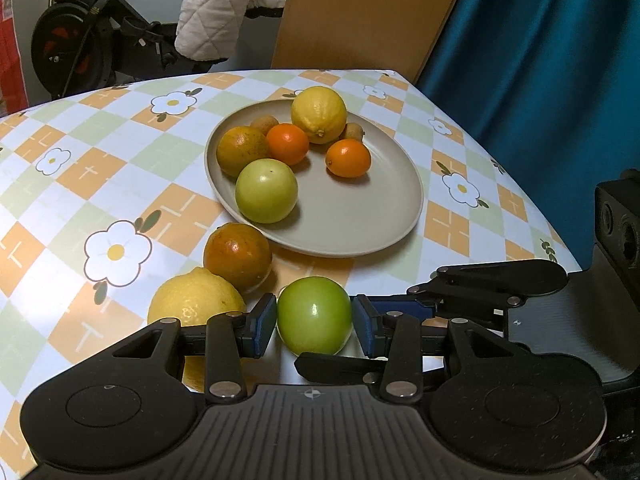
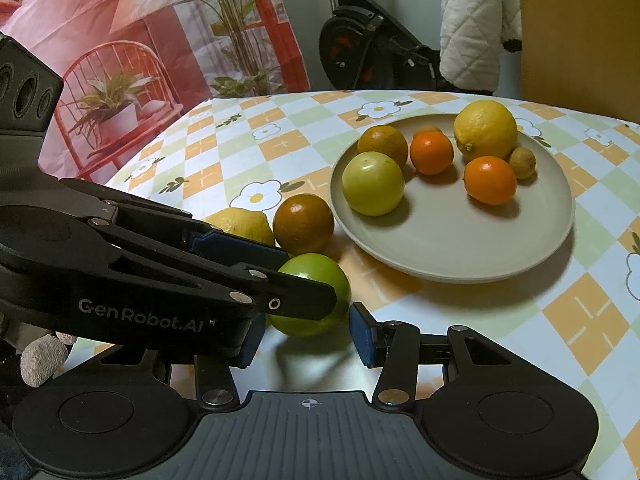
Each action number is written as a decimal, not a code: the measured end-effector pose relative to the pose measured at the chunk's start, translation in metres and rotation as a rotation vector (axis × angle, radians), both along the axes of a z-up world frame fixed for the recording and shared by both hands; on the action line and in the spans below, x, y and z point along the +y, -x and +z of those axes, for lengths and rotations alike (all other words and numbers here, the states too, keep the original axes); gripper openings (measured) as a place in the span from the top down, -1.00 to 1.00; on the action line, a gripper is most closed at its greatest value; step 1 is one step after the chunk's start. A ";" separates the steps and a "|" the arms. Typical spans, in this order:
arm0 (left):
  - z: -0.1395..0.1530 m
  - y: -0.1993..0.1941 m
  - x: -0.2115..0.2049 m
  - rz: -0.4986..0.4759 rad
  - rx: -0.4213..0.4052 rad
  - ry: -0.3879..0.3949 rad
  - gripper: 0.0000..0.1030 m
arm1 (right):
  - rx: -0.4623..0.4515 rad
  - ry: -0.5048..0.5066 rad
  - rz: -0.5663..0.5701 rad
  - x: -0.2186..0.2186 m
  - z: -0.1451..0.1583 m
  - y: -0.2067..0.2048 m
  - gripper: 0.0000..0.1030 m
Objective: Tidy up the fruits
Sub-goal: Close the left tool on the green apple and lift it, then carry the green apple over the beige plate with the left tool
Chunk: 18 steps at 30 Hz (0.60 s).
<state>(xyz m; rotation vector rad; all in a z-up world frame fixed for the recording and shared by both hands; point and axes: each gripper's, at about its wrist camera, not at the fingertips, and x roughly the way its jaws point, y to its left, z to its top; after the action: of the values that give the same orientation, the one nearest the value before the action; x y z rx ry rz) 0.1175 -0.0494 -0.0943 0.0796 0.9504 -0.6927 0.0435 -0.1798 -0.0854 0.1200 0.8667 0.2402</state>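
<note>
Your left gripper (image 1: 315, 326) clamps the apple (image 1: 315, 315) for the plate (image 1: 384, 216); right gripper (image 2: 306, 338) waits parted, empty.

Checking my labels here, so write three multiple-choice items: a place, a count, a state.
1. The lemon off the plate lies: A beside the dark orange; B behind the plate; C at the table's far edge.
2. Small bright oranges on the plate: A one; B two; C four.
3. The left tongs are: A shut on the green fruit; B wide open, empty; C shut on a lemon.
Key: A, they sit side by side; B, two show; A, the fruit sits clamped between them.
</note>
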 end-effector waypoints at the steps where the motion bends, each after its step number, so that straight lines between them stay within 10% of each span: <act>1: 0.000 0.000 0.000 0.000 0.000 0.000 0.14 | -0.001 0.000 -0.001 0.000 0.000 0.000 0.15; 18: -0.005 -0.003 0.000 0.004 0.011 0.020 0.09 | -0.012 -0.009 -0.012 -0.002 -0.004 -0.001 0.16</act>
<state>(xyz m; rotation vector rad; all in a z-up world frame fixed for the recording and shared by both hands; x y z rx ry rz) 0.1204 -0.0497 -0.0989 0.0566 0.9534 -0.6998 0.0444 -0.1819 -0.0891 0.1322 0.8532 0.2340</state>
